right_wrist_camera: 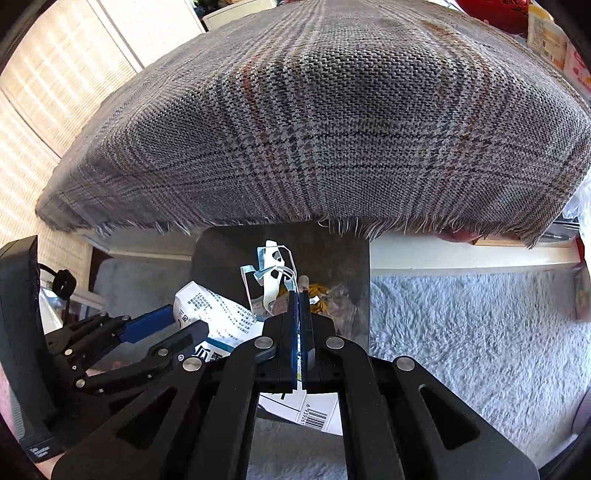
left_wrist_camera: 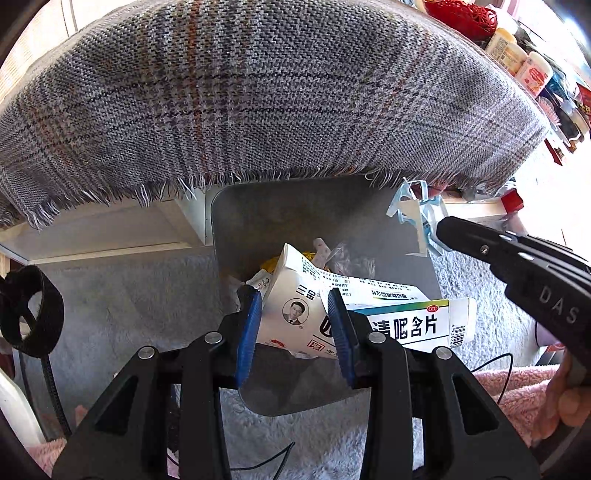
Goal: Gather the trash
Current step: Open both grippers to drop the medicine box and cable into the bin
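My left gripper [left_wrist_camera: 293, 295] is shut on a white medicine box [left_wrist_camera: 291, 314] with a small portrait printed on it, its blue pads pressing both sides. A second white box with green and blue print [left_wrist_camera: 410, 321] lies against it on the right. Both hang over an open grey trash bin [left_wrist_camera: 236, 229] holding a yellow wrapper [left_wrist_camera: 271, 263] and clear plastic [left_wrist_camera: 347, 258]. My right gripper [right_wrist_camera: 298, 295] is shut on a torn white and light-blue packaging scrap [right_wrist_camera: 271, 271], held above the same bin [right_wrist_camera: 351, 258]. In the right wrist view the left gripper [right_wrist_camera: 188, 321] sits at lower left.
A grey plaid cloth [left_wrist_camera: 258, 92] with a frayed edge overhangs a white ledge [left_wrist_camera: 110, 229] just behind the bin. A shaggy grey rug [right_wrist_camera: 461, 332] covers the floor. Pink towel [left_wrist_camera: 517, 391], thin black cable [left_wrist_camera: 495, 365], black strap [left_wrist_camera: 29, 310], bottles and red basket [left_wrist_camera: 461, 16] lie around.
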Available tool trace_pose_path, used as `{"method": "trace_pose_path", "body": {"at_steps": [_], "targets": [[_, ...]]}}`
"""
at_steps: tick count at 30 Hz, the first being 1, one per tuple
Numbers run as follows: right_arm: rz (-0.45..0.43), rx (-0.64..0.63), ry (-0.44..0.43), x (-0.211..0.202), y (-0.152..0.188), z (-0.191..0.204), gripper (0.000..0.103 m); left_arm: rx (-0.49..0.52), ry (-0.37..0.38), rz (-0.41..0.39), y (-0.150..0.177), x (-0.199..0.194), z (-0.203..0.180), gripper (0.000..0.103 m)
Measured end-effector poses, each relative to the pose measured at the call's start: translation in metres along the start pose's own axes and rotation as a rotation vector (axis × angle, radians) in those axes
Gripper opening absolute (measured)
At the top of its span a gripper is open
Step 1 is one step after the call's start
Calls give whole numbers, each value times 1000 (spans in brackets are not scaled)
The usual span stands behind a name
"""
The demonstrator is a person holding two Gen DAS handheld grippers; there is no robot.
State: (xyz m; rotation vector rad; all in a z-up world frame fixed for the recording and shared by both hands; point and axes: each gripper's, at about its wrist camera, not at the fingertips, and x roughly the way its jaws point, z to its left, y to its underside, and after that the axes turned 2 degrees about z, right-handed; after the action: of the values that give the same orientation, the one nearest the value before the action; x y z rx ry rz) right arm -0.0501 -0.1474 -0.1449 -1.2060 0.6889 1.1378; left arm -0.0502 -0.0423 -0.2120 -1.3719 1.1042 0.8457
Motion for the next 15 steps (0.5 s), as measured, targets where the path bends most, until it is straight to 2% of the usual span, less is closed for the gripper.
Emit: {"method": "trace_pose_path", "body": {"at_steps": [4, 6, 8, 12, 13, 15], "targets": [[11, 24, -4, 5, -3, -5, 6, -3, -18, 1, -4, 1, -1, 36], [13, 29, -15, 6, -5, -6, 6, 4, -39, -7, -4, -2, 0, 53], [13, 29, -11, 5, -6, -5, 7, 12, -57, -21, -5, -5, -1, 61], [18, 44, 9, 5, -8, -8, 8, 4, -59, -22, -5, -7, 1, 70], [16, 49, 12, 5, -9, -9, 13, 1, -61, -23, -5, -8, 2, 72], [6, 54, 19, 3, -8, -11, 57, -3, -64, -25, -3, -9, 4, 75]]}}
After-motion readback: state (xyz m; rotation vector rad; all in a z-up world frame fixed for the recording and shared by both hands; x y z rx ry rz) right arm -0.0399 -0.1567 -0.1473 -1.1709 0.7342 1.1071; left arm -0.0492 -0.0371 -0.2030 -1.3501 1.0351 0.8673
